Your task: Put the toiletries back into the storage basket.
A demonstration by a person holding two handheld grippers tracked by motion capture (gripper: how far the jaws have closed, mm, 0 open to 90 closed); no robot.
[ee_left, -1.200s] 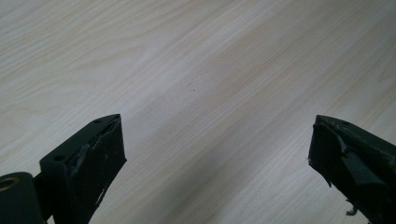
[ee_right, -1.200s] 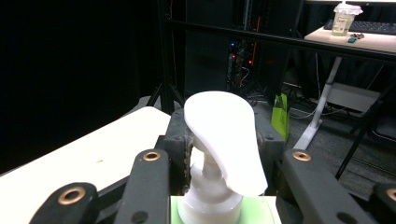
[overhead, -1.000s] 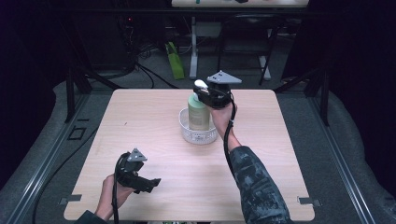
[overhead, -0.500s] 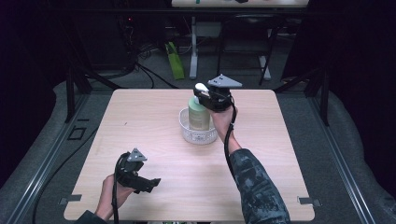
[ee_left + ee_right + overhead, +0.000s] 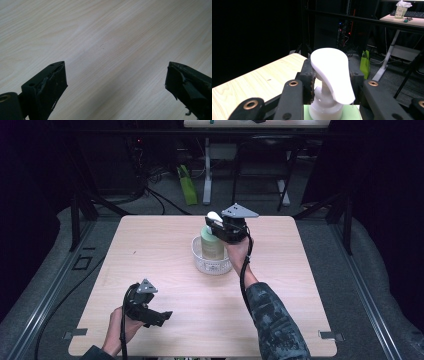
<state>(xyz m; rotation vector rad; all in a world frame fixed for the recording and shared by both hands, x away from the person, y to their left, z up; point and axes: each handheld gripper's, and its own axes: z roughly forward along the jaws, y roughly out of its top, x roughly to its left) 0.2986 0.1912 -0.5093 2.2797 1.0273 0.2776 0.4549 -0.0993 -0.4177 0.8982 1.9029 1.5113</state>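
Note:
A pale green pump bottle (image 5: 212, 248) with a white pump head (image 5: 332, 72) has its lower part inside a white perforated basket (image 5: 207, 265) at the table's middle back. My right gripper (image 5: 217, 227) is shut on the bottle's neck just under the pump head, one jaw on either side of it in the right gripper view. Whether the bottle rests on the basket's bottom I cannot tell. My left gripper (image 5: 163, 316) is held low over the front left of the table, open, and its jaws stand wide apart over bare wood (image 5: 107, 50) in the left gripper view.
The light wooden table (image 5: 300, 285) has dark floor and cables around it. Behind it stand a green bag (image 5: 187, 184) and a desk's legs (image 5: 207, 175). A farther desk (image 5: 404, 18) carries a jar and a keyboard.
My right gripper has sunk very slightly with the bottle still in its grip. The left gripper has stayed where it was.

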